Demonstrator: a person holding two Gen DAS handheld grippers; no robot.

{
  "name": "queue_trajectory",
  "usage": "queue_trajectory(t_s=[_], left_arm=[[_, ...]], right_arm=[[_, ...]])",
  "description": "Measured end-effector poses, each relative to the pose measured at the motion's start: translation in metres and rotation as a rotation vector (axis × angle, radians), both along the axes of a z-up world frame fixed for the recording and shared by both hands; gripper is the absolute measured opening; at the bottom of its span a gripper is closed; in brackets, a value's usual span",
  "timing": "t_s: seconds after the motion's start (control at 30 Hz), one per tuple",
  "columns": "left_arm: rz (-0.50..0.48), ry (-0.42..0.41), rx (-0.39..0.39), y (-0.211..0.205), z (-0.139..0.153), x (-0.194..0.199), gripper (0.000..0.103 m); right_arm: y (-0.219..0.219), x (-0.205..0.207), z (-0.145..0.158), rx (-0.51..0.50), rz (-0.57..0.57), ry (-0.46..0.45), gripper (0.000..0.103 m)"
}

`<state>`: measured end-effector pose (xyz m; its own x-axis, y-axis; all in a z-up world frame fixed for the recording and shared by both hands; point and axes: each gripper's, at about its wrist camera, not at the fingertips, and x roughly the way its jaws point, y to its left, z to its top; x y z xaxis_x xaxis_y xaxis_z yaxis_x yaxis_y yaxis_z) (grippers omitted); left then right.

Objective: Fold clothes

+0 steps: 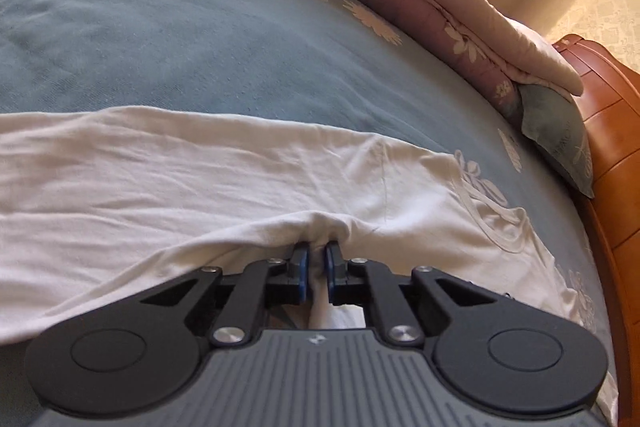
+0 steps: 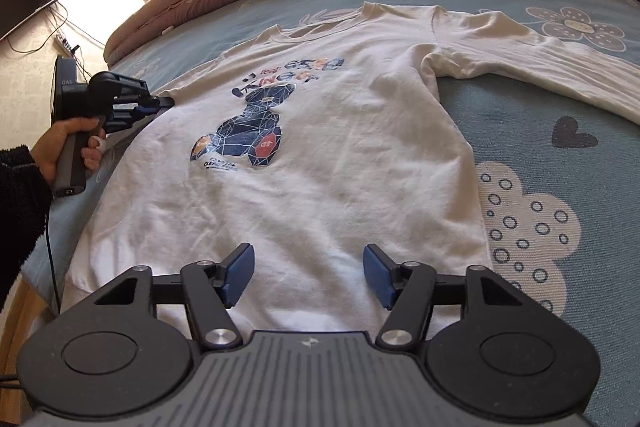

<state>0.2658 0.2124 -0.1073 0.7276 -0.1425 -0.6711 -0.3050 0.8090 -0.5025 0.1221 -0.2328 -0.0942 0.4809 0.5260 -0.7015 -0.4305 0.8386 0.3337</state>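
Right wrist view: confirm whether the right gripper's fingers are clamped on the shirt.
No, the right gripper is open, its fingers apart above the white shirt.

The shirt's (image 2: 320, 163) right sleeve (image 2: 560, 67) runs off the frame edge; its left sleeve seems hidden.

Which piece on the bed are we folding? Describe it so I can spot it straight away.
Look at the bed with the blue flowered sheet. Spread flat on it, front up, lies a white long-sleeved shirt, one sleeve stretched out sideways. It alone is white and bears a dark blue geometric bear print with lettering above.
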Motion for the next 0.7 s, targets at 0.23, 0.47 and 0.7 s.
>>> queue_trajectory(t_s=[0.23, 0.47, 0.7], left_arm=[[-0.033, -0.03, -0.151, 0.004, -0.012, -0.041, 0.02], [-0.068, -0.016, -0.003, -0.02, -0.003, -0.034, 0.014], [-0.054, 0.008, 0.143, -0.024, 0.015, -0.035, 0.014]], right_arm=[[0.01, -0.004, -0.001, -0.029, 0.023, -0.027, 0.083], [0.013, -0.007, 0.0, -0.038, 0.014, -0.033, 0.086], [0.013, -0.011, 0.0, -0.051, 0.007, -0.034, 0.086]])
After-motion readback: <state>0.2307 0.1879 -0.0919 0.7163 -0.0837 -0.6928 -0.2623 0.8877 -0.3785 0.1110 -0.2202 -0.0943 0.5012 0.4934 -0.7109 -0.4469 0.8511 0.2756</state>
